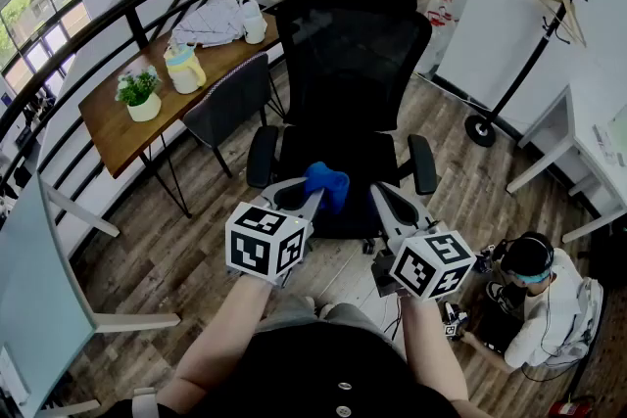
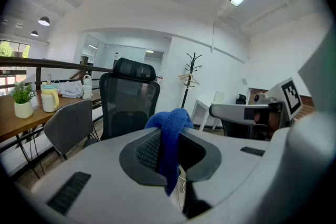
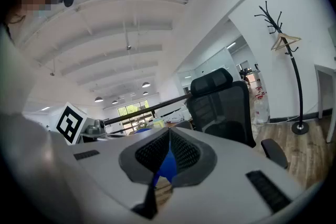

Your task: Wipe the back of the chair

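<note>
— What's the chair point(image 1: 353, 44) made of?

— Black mesh on the back, open weave, matt. The armrests look like smooth plastic.

— And the cloth point(image 1: 328, 183)?

— Blue, soft, with a nubbly nap like towelling.

— The tools?

— The left hand-held gripper point(image 1: 315, 199) has a matt grey plastic shell, and its pads point(image 2: 149, 149) are dark with a fine raised grid. The right hand-held gripper point(image 1: 378, 194) looks the same.

— The surroundings?

— The worktop point(image 1: 108, 127) is brown wood with a low sheen. The floor point(image 1: 470, 181) is wood-look planks, faintly glossy. The smaller chair point(image 1: 230, 98) is grey woven fabric.
</note>
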`<state>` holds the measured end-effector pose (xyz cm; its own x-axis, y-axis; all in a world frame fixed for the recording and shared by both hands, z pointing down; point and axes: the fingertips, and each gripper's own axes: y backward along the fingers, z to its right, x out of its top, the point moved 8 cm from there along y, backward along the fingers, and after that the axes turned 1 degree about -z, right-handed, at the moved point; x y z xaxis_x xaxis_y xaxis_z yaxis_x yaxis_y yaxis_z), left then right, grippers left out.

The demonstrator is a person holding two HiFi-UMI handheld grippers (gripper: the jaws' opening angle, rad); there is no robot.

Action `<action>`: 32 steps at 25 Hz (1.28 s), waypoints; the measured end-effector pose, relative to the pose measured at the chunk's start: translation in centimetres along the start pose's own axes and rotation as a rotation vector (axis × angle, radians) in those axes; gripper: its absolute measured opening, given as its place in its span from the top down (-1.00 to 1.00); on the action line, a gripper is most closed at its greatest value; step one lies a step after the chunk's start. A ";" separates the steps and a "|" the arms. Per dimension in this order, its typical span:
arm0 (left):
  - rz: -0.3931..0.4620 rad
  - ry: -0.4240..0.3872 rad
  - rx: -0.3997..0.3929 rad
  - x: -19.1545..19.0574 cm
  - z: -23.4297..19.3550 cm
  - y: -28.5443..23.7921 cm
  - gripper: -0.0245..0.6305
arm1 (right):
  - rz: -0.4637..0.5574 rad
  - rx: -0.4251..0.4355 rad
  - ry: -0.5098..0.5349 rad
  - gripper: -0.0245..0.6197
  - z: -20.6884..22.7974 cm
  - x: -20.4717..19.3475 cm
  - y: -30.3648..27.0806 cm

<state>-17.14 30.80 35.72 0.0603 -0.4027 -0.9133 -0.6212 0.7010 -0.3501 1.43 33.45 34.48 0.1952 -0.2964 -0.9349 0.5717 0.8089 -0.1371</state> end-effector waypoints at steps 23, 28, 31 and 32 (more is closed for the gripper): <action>0.017 0.074 0.027 -0.9 3.5 -3.0 0.79 | -0.034 0.028 -0.054 0.82 4.9 -0.4 3.0; -0.004 0.081 0.035 -1.2 3.0 -4.1 0.79 | -0.030 0.033 -0.069 0.82 6.2 -0.4 2.2; -0.014 0.075 0.032 -0.8 2.1 -5.4 0.79 | -0.028 0.029 -0.083 0.82 7.1 -0.5 1.1; -0.013 0.075 0.031 -0.5 1.6 -6.0 0.79 | -0.027 0.027 -0.087 0.82 7.5 -0.3 0.5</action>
<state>-12.22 27.77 37.94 0.0086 -0.4536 -0.8911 -0.5964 0.7130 -0.3687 7.61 30.14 37.18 0.2470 -0.3618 -0.8989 0.5987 0.7864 -0.1520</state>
